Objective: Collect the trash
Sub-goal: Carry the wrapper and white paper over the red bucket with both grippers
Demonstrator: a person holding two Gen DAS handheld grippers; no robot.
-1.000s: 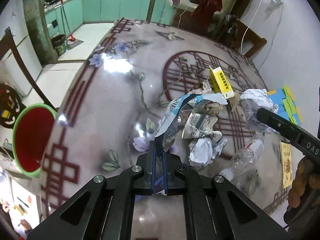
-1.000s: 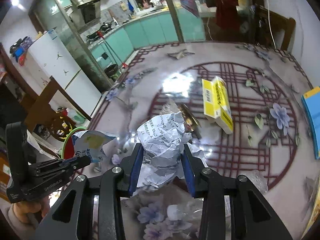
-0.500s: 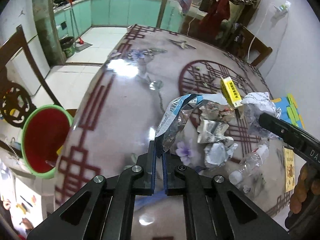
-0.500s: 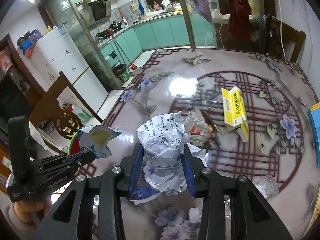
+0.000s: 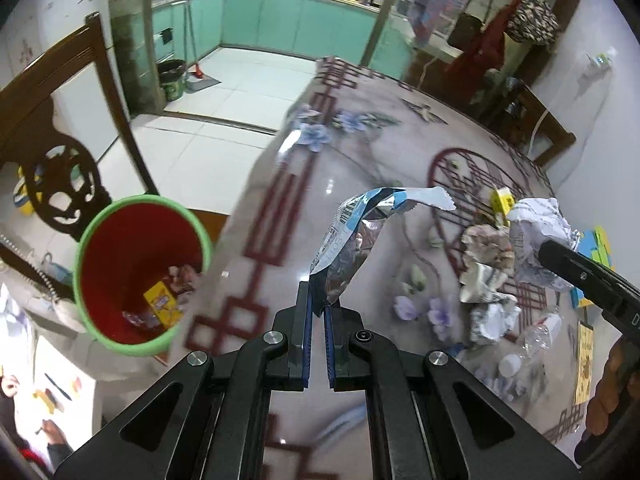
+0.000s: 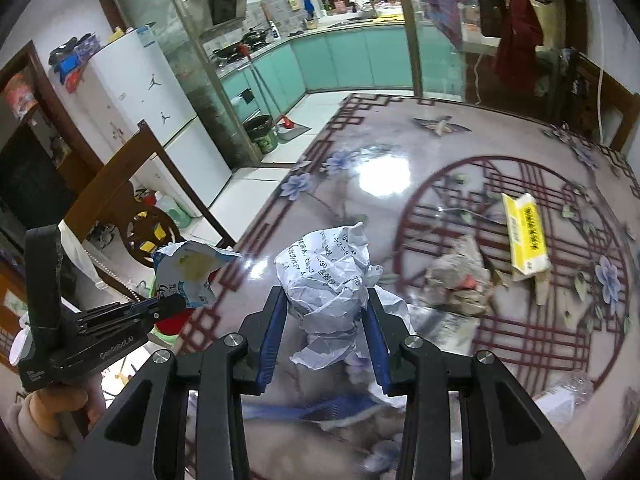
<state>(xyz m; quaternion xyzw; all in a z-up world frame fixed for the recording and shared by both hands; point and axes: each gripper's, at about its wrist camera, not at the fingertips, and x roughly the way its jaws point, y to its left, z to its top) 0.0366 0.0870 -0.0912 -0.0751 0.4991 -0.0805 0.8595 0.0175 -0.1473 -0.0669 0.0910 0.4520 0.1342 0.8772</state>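
Note:
My left gripper (image 5: 318, 312) is shut on a torn blue and silver foil wrapper (image 5: 356, 240), held up above the table's left edge. Beside that edge, lower left, stands a red bin with a green rim (image 5: 136, 268) that holds a yellow packet and other scraps. My right gripper (image 6: 326, 308) is shut on a crumpled white paper ball (image 6: 330, 272), lifted over the table. In the left wrist view the paper ball (image 5: 538, 228) and one right finger show at the right. The right wrist view shows the left gripper (image 6: 176, 304) with the wrapper (image 6: 188, 272) at the left.
On the patterned table (image 6: 420, 152) lie a yellow box (image 6: 524, 232), more crumpled paper (image 5: 488, 292), a brownish wad (image 6: 460, 280) and a clear plastic bottle (image 5: 532, 340). A dark wooden chair (image 5: 56, 160) stands behind the bin. Blue and green blocks (image 5: 596, 244) sit at the far right.
Both grippers have moved left across the table toward its edge, each still holding its piece. The red bin has come closer and larger in the left wrist view.

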